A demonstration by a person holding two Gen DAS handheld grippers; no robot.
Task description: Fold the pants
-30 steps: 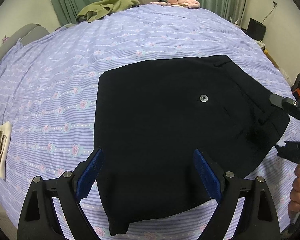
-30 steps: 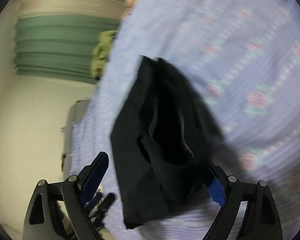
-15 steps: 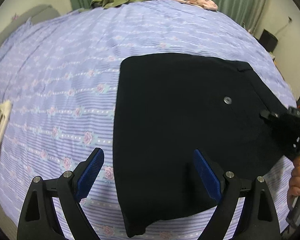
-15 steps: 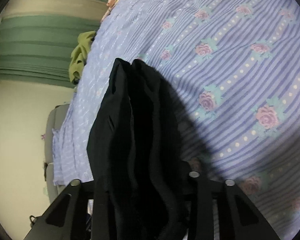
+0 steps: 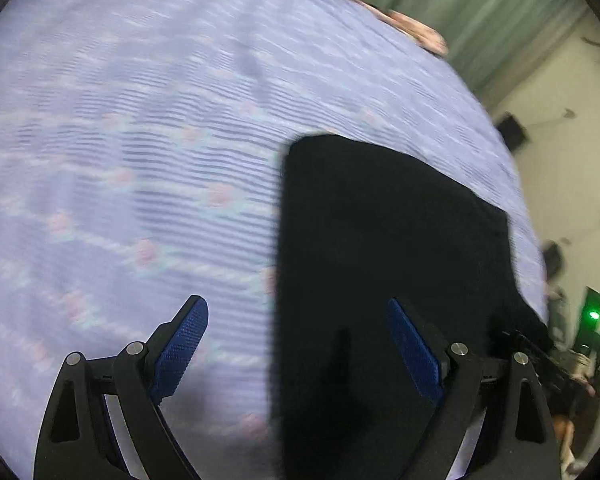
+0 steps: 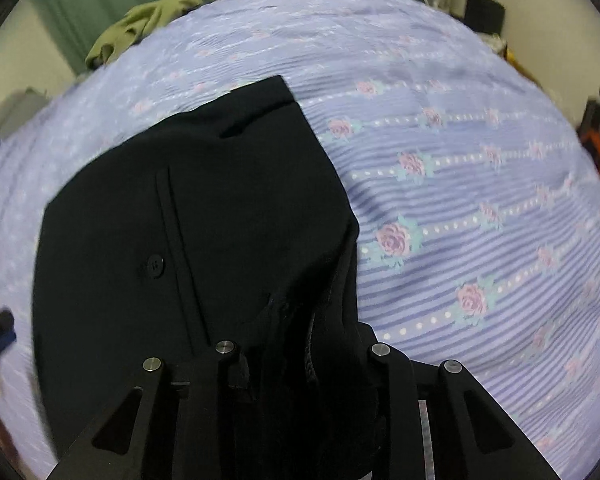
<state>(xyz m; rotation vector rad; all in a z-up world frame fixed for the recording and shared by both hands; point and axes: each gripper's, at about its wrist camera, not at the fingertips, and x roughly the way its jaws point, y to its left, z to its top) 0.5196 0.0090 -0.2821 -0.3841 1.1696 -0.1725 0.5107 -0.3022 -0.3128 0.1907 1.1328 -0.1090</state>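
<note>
On striped bedsheet (image 6: 460,168), folded black pants (image 6: 220,208), waistband end far.

The left gripper (image 5: 296,344) is held pointing steeply down, jaws spread wide, blue pads (image 5: 180,344) bare; nothing is clamped btwn them, though black pants (image 5: 380,240) lie under the right finger. The right gripper (image 6: 300,364) is also angled steeply down; its jaws have just been closing and are now drawn narrow, pinched on a bunched edge of the pants, fabric filling the gap. The right gripper's pads are hidden by cloth. No hand is clearly seen in either view.
</note>
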